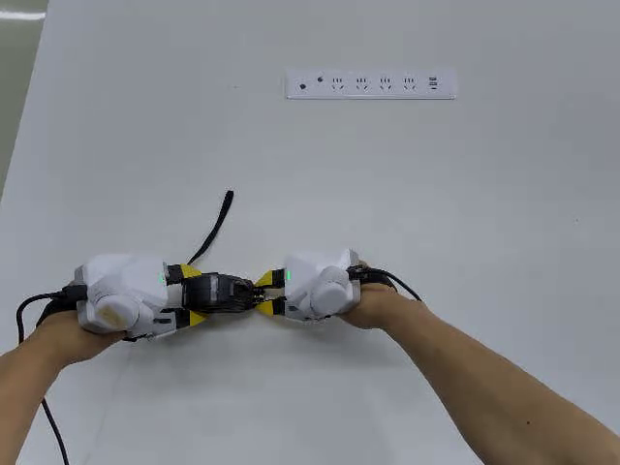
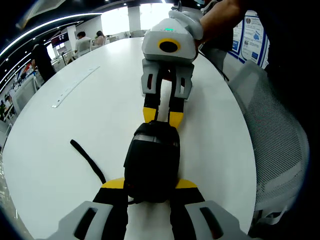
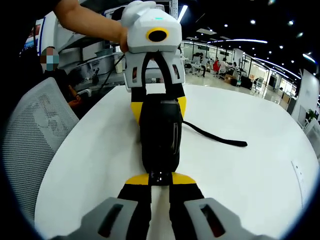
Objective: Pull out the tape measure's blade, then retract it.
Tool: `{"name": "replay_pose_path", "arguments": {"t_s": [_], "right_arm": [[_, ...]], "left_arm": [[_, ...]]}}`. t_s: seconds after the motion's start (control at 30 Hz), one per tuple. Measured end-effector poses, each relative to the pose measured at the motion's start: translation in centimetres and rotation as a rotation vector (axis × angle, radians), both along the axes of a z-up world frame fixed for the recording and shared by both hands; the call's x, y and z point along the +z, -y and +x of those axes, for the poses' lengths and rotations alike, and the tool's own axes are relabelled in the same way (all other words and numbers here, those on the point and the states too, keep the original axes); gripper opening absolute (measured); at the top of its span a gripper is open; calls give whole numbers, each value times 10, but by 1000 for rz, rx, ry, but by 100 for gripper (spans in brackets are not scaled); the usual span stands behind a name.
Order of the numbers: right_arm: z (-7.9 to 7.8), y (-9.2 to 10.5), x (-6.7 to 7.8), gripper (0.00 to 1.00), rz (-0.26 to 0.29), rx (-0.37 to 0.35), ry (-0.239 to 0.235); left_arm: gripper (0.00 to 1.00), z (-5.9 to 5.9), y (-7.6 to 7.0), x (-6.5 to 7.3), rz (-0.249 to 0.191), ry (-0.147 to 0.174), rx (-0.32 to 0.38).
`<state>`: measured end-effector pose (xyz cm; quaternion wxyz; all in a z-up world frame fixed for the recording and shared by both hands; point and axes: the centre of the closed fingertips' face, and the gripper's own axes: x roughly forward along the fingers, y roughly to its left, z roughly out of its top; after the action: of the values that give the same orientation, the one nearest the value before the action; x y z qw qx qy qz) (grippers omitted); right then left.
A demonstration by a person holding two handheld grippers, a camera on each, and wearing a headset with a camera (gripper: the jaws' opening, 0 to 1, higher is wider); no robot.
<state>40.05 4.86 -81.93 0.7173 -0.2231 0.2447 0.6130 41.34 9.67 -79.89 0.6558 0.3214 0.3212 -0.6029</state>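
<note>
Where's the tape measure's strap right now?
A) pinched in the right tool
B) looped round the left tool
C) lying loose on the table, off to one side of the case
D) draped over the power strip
C: the black strap trails from the tape measure flat across the table, outside the left tool and the right tool, and well short of the power strip.

The left hand (image 1: 58,334) holds a white, yellow-tipped left claw (image 1: 192,294) pointing to the person's right, its jaws clamped on either side of a black tape measure (image 1: 225,293). The right hand (image 1: 376,305) aims the matching right claw (image 1: 263,294) the opposite way, tip to tip with the other. Its jaws are pinched nearly together on the tape measure's end. The left forearm (image 1: 19,387) and right forearm (image 1: 484,387) are bare and angle inward.
</note>
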Motion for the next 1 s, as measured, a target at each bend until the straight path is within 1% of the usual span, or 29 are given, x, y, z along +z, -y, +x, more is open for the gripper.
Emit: {"name": "replay_pose_path", "arguments": {"t_s": [0.1, 0.37, 1.0], "right_arm": [[0, 1, 0, 10, -6, 0, -7], [1, 2, -1, 10, -20, -5, -6], [-1, 8, 0, 10, -43, -2, 6]], "left_arm": [[29, 0, 0, 0, 0, 1, 0], [29, 0, 0, 0, -3, 1, -1], [29, -1, 0, 1, -1, -3, -1]]}}
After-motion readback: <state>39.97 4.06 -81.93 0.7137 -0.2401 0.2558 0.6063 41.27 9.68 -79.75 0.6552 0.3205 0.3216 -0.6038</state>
